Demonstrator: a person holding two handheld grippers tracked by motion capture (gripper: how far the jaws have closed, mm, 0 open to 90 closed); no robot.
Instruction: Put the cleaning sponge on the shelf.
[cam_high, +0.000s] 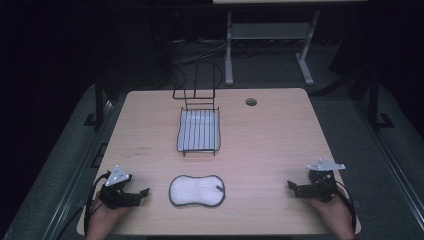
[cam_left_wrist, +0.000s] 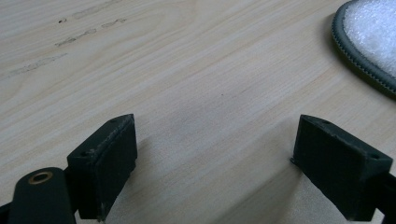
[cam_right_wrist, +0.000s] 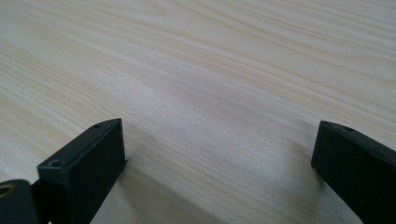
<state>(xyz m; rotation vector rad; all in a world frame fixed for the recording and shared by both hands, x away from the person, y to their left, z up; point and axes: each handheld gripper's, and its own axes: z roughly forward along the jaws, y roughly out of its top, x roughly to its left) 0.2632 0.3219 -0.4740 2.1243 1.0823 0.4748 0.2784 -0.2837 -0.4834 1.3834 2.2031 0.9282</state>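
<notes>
A white peanut-shaped mat (cam_high: 196, 191) with a grey stitched edge lies flat near the table's front edge, midway between both grippers. Its rim (cam_left_wrist: 369, 42) shows at the upper right of the left gripper view. My left gripper (cam_high: 145, 192) rests low on the table at the front left, jaws wide open with nothing between them (cam_left_wrist: 215, 154). My right gripper (cam_high: 290, 186) rests at the front right, also open over bare wood (cam_right_wrist: 219, 158). A black wire rack (cam_high: 198, 129) with a white tray under it stands behind the mat, upright loops at its far end.
The light wooden table (cam_high: 270, 140) has a round cable hole (cam_high: 251, 102) near its far edge. Beyond it stand the legs of a white desk (cam_high: 265, 45) on dark floor. Faint scuff marks (cam_left_wrist: 84, 32) mark the wood ahead of the left gripper.
</notes>
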